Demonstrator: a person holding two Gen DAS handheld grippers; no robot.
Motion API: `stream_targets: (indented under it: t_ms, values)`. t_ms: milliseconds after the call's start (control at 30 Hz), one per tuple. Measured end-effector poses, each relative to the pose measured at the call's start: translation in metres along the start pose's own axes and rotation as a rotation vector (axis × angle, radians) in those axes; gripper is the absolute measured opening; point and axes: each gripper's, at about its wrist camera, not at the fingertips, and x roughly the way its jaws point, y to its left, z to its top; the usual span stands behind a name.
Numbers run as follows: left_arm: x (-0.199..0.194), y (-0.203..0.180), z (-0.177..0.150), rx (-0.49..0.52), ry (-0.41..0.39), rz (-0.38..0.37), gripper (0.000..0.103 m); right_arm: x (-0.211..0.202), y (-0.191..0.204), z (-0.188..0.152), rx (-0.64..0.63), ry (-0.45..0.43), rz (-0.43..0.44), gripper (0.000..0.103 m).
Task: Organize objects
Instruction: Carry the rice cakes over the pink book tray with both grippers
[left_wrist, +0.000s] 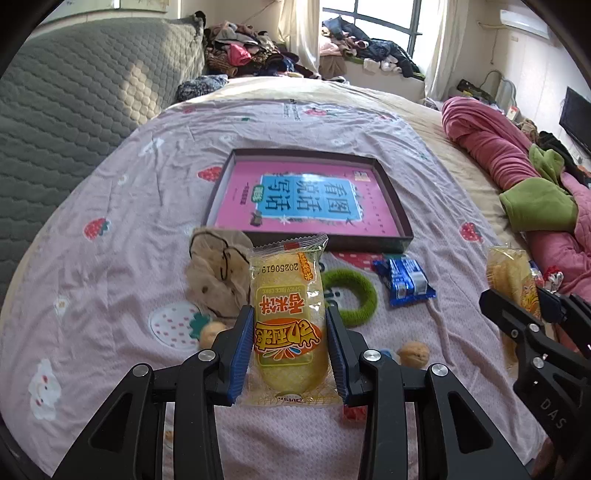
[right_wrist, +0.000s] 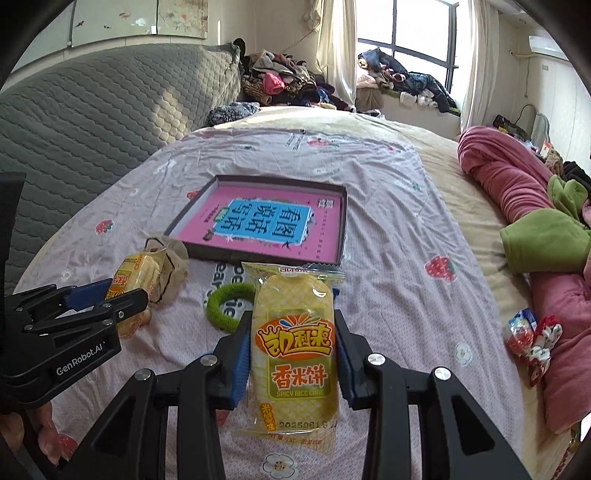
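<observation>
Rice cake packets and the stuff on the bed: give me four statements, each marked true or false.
1. Each gripper, left and right, is shut on a yellow rice cake packet. True.
2. The dark tray holds a pink book. True.
3. The green ring lies inside the tray. False: it lies on the sheet, nearer than the tray.
4. The blue snack packet is in the left gripper. False: it lies on the sheet.
</observation>
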Motion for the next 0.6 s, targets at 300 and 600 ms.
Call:
stream_targets:
  t_ms: [300, 600]
  values:
    - [-0.012, 0.008, 0.043, 0.048, -0.029, 0.007, 0.039, -0.008, 0.004, 0.032, -0.034, -0.046, 0.008, 0.039]
    - [-0.011, 0.010, 0.087, 0.066, -0.065, 0.024, 0.039, -0.006, 0.006, 0.070, -0.036, -0.101, 0.038, 0.039]
